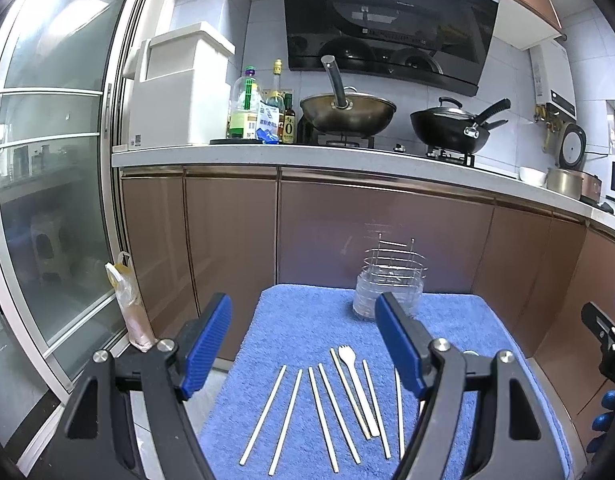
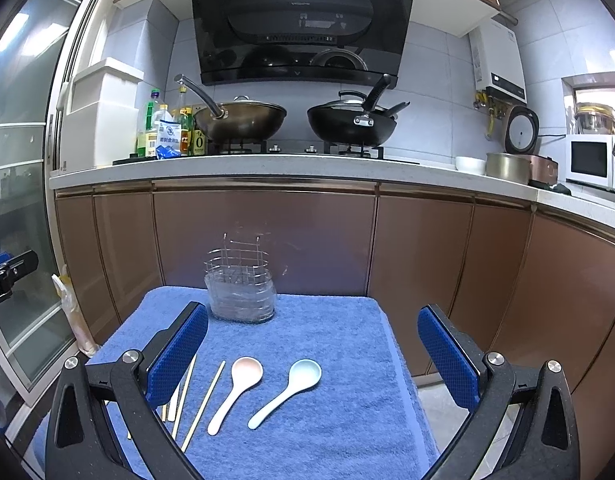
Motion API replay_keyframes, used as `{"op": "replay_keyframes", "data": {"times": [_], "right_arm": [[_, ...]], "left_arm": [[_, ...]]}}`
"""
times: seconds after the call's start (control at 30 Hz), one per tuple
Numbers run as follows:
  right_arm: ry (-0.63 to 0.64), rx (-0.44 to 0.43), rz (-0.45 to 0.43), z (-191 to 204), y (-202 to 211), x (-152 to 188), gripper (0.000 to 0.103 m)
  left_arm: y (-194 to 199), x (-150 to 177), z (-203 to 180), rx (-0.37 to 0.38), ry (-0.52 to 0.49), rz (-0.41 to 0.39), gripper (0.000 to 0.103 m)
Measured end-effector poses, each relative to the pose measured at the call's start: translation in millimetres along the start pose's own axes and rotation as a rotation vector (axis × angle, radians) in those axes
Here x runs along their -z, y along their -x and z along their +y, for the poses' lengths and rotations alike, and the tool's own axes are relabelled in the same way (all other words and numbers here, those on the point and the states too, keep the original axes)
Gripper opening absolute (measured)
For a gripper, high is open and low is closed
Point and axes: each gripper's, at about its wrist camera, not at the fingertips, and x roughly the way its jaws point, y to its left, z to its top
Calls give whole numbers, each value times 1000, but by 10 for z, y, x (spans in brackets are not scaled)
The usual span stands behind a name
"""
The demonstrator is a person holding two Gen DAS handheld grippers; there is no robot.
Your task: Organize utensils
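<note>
Several pale chopsticks [image 1: 291, 416] and a white fork [image 1: 357, 388] lie side by side on a blue towel [image 1: 307, 320]. A wire utensil holder [image 1: 389, 280] stands at the towel's far edge. My left gripper [image 1: 305, 344] is open and empty above the chopsticks. In the right wrist view a pink spoon [image 2: 235, 390] and a light blue spoon [image 2: 289, 390] lie on the towel [image 2: 327, 360], with chopsticks [image 2: 203, 406] to their left and the holder [image 2: 241, 292] behind. My right gripper [image 2: 313, 352] is open and empty above the spoons.
Brown cabinet doors [image 2: 267, 240] stand right behind the towel. A counter [image 2: 267, 166] above holds two woks, bottles and a rice cooker. A glass sliding door [image 1: 47, 200] is on the left, with a plastic bag [image 1: 125, 300] on the floor beside it.
</note>
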Motion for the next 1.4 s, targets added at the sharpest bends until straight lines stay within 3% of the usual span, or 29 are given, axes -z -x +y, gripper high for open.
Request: {"op": "replay_keyframes", "data": {"times": [0.87,1.23,1.4], "right_arm": [[6,-17,91,18,-336,125,103],[1,-82,218,-140,-724,185,102],[-5,-147,290,-183,-984,306,93]], "left_arm": [[-456,86,39,15,30,141,73],[-1085,148,319,167,137,413,72],[-1425,296,273,195,134,549,72]]}}
